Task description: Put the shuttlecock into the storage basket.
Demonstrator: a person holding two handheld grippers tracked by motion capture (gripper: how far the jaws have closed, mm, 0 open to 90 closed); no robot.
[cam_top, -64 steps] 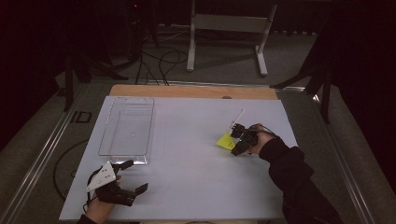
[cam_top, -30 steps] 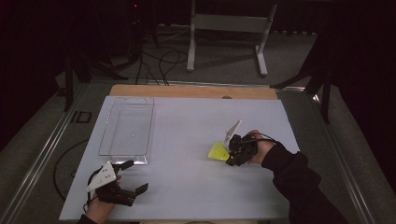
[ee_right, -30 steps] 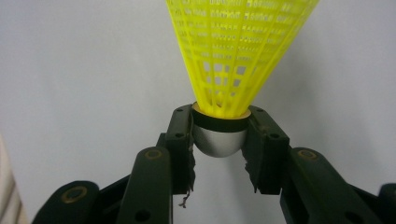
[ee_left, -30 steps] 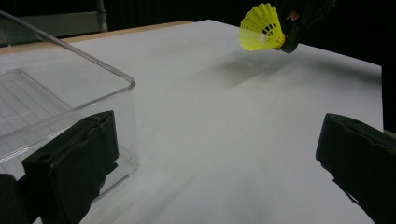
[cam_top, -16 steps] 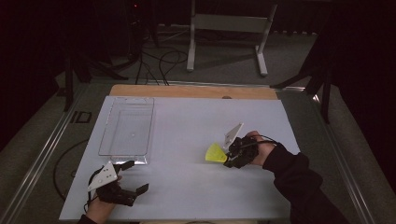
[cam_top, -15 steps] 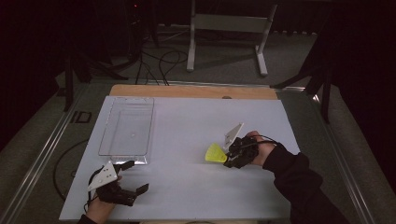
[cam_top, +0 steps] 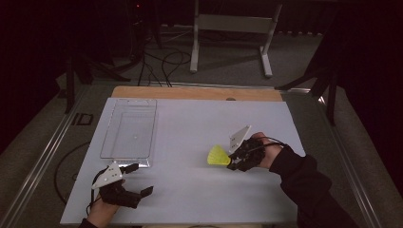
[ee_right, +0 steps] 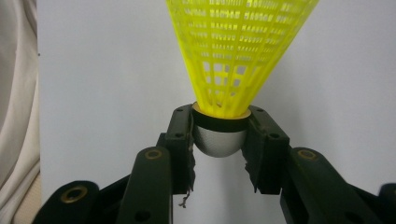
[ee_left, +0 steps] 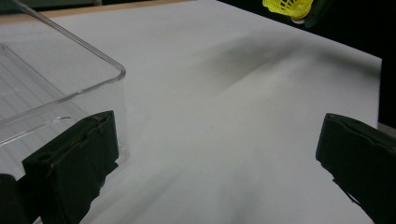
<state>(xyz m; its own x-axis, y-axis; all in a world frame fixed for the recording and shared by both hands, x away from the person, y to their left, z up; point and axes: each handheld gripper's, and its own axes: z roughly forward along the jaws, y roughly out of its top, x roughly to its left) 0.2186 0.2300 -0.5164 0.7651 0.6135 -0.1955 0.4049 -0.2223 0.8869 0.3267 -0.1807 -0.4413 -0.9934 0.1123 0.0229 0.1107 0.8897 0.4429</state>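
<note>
1. The right gripper has its jaws pinching the shuttlecock by its grey rounded cork, one pad on each side just under the black band; the yellow mesh skirt fans out ahead of the jaws.
2. In the high view the shuttlecock is held at the right gripper, skirt pointing left toward the middle of the white surface. Whether it hangs clear of the surface or brushes it cannot be told.
3. The left gripper has its jaws spread wide with nothing between them. It rests near the front left of the surface, one jaw just beside the near corner of the tray.
4. Progress, as a judgement: the pick-up looks done. What is left appears to be the carry across the surface and the release into the tray, which lies well apart from the shuttlecock.
5. The tray, clear plastic and oblong, sits at the left of the surface and holds nothing.
</note>
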